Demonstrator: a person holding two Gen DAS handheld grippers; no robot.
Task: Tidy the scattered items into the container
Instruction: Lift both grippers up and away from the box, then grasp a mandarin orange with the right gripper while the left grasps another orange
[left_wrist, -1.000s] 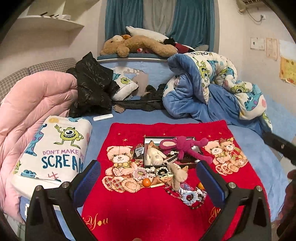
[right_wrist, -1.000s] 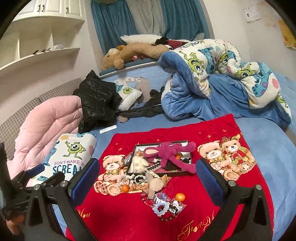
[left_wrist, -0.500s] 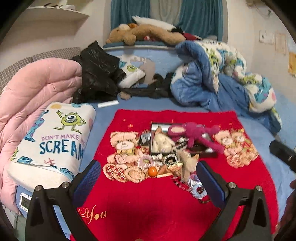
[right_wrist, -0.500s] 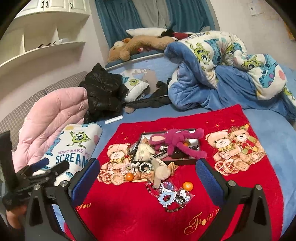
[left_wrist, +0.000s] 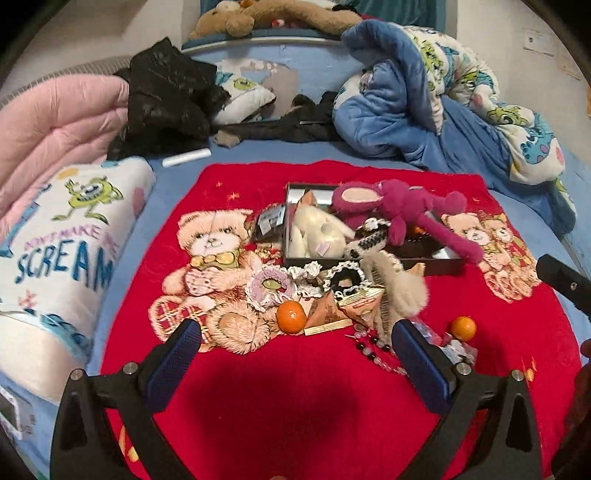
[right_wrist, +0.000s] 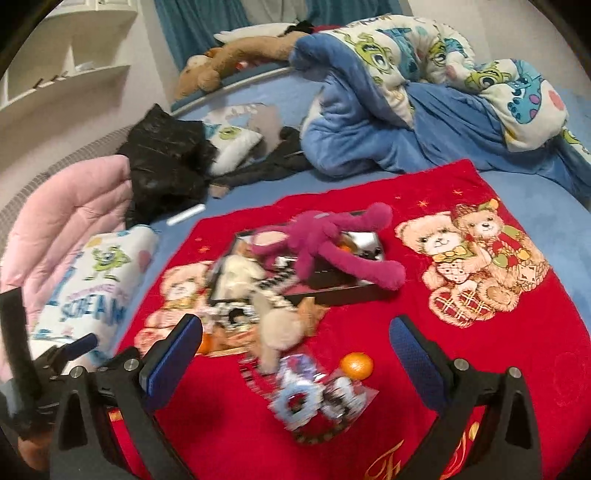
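A dark shallow box (left_wrist: 373, 264) (right_wrist: 343, 293) sits mid red blanket. A magenta plush (left_wrist: 402, 214) (right_wrist: 325, 243) sprawls over it beside a cream plush (left_wrist: 317, 234). Scattered in front lie lace scrunchies (left_wrist: 269, 286), one orange (left_wrist: 291, 316), snack packets (left_wrist: 347, 310), a beige plush (left_wrist: 400, 291) (right_wrist: 284, 328), beads (left_wrist: 373, 345), a second orange (left_wrist: 463, 328) (right_wrist: 356, 365) and wrapped hair rings (right_wrist: 317, 400). My left gripper (left_wrist: 295, 369) hovers open just short of the first orange. Above the hair rings my right gripper (right_wrist: 295, 362) is open too, holding nothing.
The red teddy-print blanket (left_wrist: 295, 406) covers a blue bed. A monster-print pillow (left_wrist: 62, 240) and pink duvet (left_wrist: 55, 122) lie left; a black jacket (left_wrist: 166, 96) and rumpled blue quilt (left_wrist: 443, 103) lie behind. The other gripper shows at each view's edge.
Both grippers have dropped and moved forward toward the pile; the items now loom larger. The right wrist view is blurred by motion. Both stay open.
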